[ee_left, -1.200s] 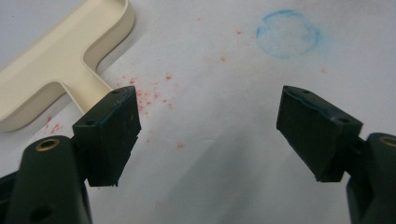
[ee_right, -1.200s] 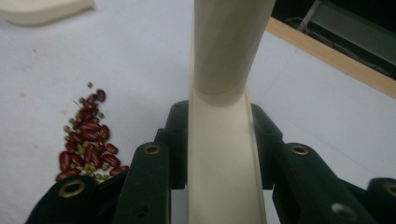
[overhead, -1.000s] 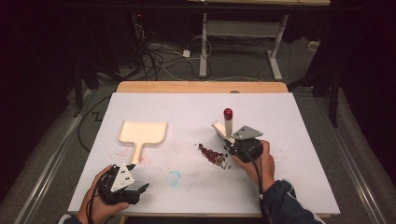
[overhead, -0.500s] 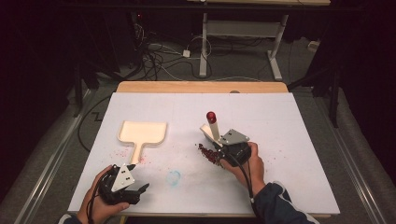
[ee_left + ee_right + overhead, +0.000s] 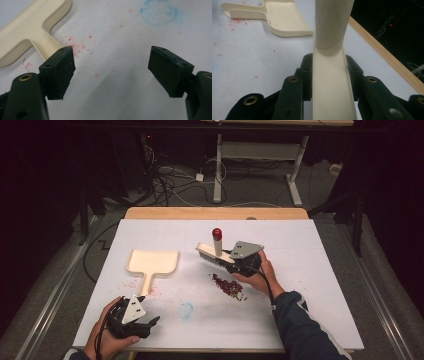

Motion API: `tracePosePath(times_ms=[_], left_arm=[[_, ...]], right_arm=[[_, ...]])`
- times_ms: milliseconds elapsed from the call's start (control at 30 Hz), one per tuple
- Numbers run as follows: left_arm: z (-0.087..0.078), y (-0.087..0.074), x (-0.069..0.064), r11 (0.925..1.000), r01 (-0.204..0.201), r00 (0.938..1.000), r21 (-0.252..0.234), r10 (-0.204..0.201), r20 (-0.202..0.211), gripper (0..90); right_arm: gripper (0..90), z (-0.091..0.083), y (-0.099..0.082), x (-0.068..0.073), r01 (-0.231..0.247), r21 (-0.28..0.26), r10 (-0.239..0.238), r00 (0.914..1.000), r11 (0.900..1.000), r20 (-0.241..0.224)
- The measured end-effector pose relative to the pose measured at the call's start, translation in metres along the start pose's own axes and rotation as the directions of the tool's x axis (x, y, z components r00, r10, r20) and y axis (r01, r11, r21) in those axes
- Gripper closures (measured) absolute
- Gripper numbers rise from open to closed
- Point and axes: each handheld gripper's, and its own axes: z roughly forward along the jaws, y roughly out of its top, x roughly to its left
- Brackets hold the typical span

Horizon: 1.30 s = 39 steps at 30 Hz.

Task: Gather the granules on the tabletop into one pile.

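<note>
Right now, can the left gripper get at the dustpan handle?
Probably yes. The left gripper is open, and the dustpan handle end lies just ahead of it on bare table, nothing between; the brush is away right.

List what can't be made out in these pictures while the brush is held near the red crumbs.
- Brush: in the right gripper view its bristles are off frame; the handle is cut off by the top edge.
- Red crumbs: in the high view, too small to tell what they are.
- Dustpan: in the left gripper view, its tray is cut by the left and top edges.
- Right gripper: in the high view its fingers are hidden under the grey plate.
</note>
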Motion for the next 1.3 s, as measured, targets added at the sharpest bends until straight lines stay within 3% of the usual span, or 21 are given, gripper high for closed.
tracePosePath(times_ms=[133,233,367,467,600,800,867,1033,1167,1233,1267,1300], left_arm=[[0.001,-0.002,-0.001,0.9997,0.02,0.9998,0.012,-0.02,0.006,20.7],[0.0,-0.003,-0.001,0.9996,0.021,0.9997,0.016,-0.022,0.007,20.7],[0.0,-0.004,-0.001,0.9995,0.025,0.9997,0.018,-0.025,0.005,20.7],[-0.001,-0.003,-0.002,0.9994,0.028,0.9996,0.021,-0.028,0.002,20.7],[0.0,-0.003,-0.002,0.9993,0.031,0.9995,0.021,-0.031,0.001,20.7],[0.001,-0.002,-0.003,0.9992,0.032,0.9995,0.025,-0.032,0.001,20.7],[0.001,-0.001,-0.003,0.9993,0.029,0.9996,0.025,-0.029,0.002,20.7],[0.001,0.0,-0.003,0.9996,0.024,0.9997,0.014,-0.024,0.006,20.7],[-0.001,0.001,-0.001,1.0,0.009,0.9999,-0.001,-0.009,0.006,20.7],[-0.002,0.001,-0.002,0.9998,0.017,0.9998,-0.005,-0.017,0.012,20.7],[-0.002,0.001,-0.002,0.9998,0.016,0.9998,-0.012,-0.016,0.015,20.7],[-0.003,0.002,-0.002,0.9998,0.003,0.9999,-0.02,-0.003,0.012,20.7]], right_arm=[[67.2,0.012,-0.006,0.002,0.036,0.025,-0.034,0.9967,0.999,-0.073],[67.2,0.007,-0.009,0.004,0.068,0.017,-0.065,0.9901,0.9975,-0.124],[67.0,-0.006,-0.02,0.006,0.104,-0.002,-0.103,0.9747,0.9946,-0.199],[67.0,-0.018,-0.027,0.006,0.133,-0.015,-0.132,0.957,0.991,-0.258],[67.0,-0.031,-0.032,0.005,0.154,-0.013,-0.151,0.9472,0.9881,-0.283],[67.1,-0.04,-0.038,0.002,0.138,-0.018,-0.138,0.9559,0.9903,-0.259],[67.2,-0.043,-0.038,0.0,0.112,-0.028,-0.116,0.9684,0.9933,-0.221],[67.3,-0.051,-0.036,-0.003,0.058,-0.056,-0.065,0.9881,0.9968,-0.139],[67.2,-0.063,-0.028,-0.001,-0.01,-0.066,0.003,0.9952,0.9978,-0.097],[67.2,-0.067,-0.023,0.001,-0.036,-0.056,0.03,0.9954,0.9978,-0.091],[67.2,-0.074,-0.014,0.008,-0.072,-0.033,0.069,0.9937,0.9969,-0.088],[67.2,-0.074,-0.014,0.008,-0.072,-0.033,0.069,0.9937,0.9969,-0.088]])
